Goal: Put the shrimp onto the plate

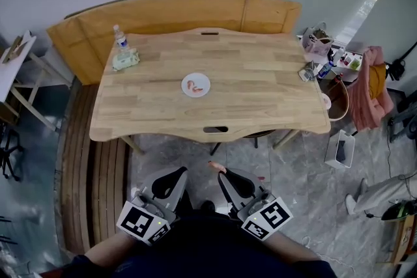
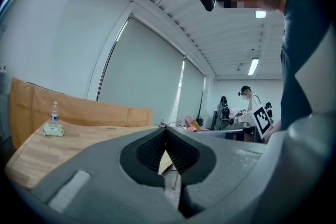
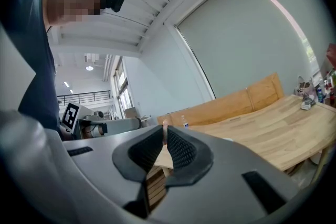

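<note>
A small white plate (image 1: pixel 195 85) lies near the middle of the wooden table (image 1: pixel 260 75), and one pink shrimp (image 1: pixel 193 83) lies on it. Both grippers hang low over the floor in front of the table's near edge, well short of the plate. My right gripper (image 1: pixel 221 170) (image 3: pixel 164 128) is shut on a second pink shrimp (image 1: pixel 215 166) (image 3: pixel 165 125), whose end pokes out past the tips. My left gripper (image 1: pixel 178 172) (image 2: pixel 166 131) is shut, its tips touching with nothing between them.
A water bottle (image 1: pixel 120 37) and a green pack (image 1: pixel 125 60) stand at the table's far left. Small items (image 1: pixel 314 68) crowd its right edge. An orange bench (image 1: pixel 176 13) runs behind. A pink cloth (image 1: pixel 371 91) and a white bin (image 1: pixel 341 149) are on the right.
</note>
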Motion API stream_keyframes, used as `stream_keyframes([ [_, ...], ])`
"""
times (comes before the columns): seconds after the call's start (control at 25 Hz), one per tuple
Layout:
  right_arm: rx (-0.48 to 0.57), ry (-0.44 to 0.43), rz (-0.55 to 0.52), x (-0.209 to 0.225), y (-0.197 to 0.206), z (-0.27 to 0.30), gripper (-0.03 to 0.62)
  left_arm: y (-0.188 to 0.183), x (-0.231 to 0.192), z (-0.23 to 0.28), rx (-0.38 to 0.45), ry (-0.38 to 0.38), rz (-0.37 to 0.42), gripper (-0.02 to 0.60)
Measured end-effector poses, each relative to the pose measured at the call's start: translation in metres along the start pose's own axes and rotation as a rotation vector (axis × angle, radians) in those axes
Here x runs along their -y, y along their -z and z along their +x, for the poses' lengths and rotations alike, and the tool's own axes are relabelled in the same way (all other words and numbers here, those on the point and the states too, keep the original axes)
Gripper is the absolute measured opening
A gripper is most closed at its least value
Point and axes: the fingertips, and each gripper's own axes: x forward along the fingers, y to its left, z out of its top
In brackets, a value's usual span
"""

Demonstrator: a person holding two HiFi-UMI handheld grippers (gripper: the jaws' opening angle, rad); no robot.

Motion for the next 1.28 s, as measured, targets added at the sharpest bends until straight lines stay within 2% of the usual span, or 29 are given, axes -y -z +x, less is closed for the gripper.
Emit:
stream_keyframes([
  [0.28, -0.012, 0.021, -0.013, 0.023, -0.002, 0.032, 0.034, -0.001, -0.034, 0.029, 0.022, 0.031, -0.004, 0.005],
  [0.52, -0.016, 0.069, -0.010, 0.048, -0.011, 0.075, 0.034, -0.007, -0.073, 0.060, 0.004, 0.085, -0.002, 0.006],
  [1.0, -0.019, 0.162, 0.003, 0.084, -0.026, 0.186, 0.034, -0.035, -0.181, 0.102, 0.008, 0.180, 0.013, 0.005],
  [1.28, -0.002, 0.211, 0.002, 0.102, -0.036, 0.232, 0.034, -0.043, -0.219, 0.119, 0.005, 0.240, 0.011, 0.005],
])
